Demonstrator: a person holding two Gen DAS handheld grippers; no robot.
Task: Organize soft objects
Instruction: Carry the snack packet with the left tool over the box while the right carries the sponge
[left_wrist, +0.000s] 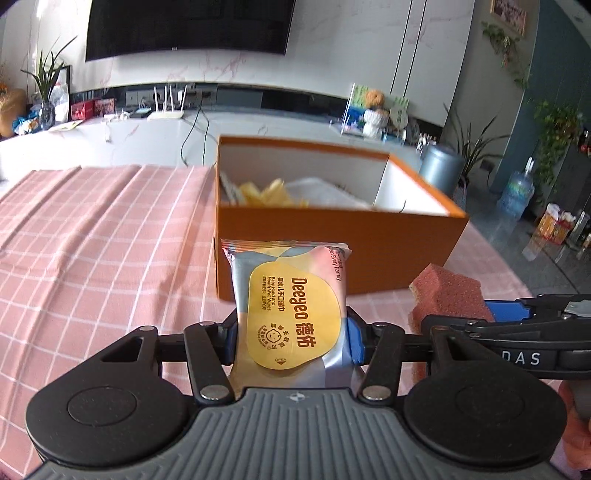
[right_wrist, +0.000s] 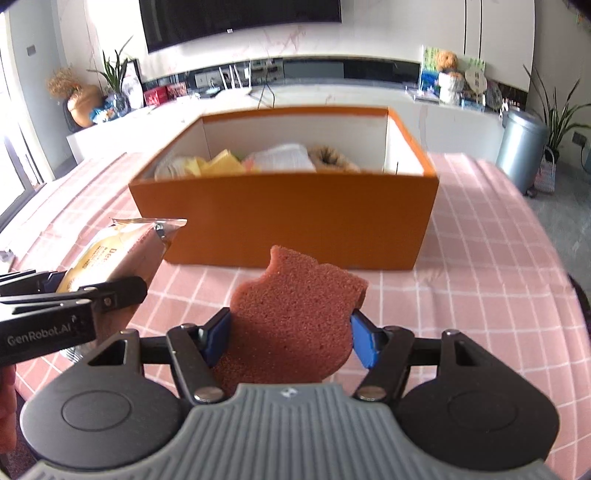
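My left gripper (left_wrist: 291, 341) is shut on a pack of wet wipes (left_wrist: 290, 302) with a yellow label, held above the pink checked tablecloth just in front of the orange box (left_wrist: 332, 236). My right gripper (right_wrist: 290, 338) is shut on a reddish-pink sponge (right_wrist: 295, 317), also held in front of the orange box (right_wrist: 288, 221). The sponge (left_wrist: 448, 295) and the right gripper show at the right of the left wrist view. The wipes pack (right_wrist: 118, 254) shows at the left of the right wrist view. The box holds yellow cloths (right_wrist: 221, 162), a white item (right_wrist: 282, 157) and a brown fuzzy item (right_wrist: 328, 157).
The table is covered by a pink checked cloth (right_wrist: 498, 258). Behind it runs a white counter (left_wrist: 147, 136) with a router, plants and boxes. A grey bin (right_wrist: 521, 147) stands on the floor at the right, near a water bottle (left_wrist: 517, 190).
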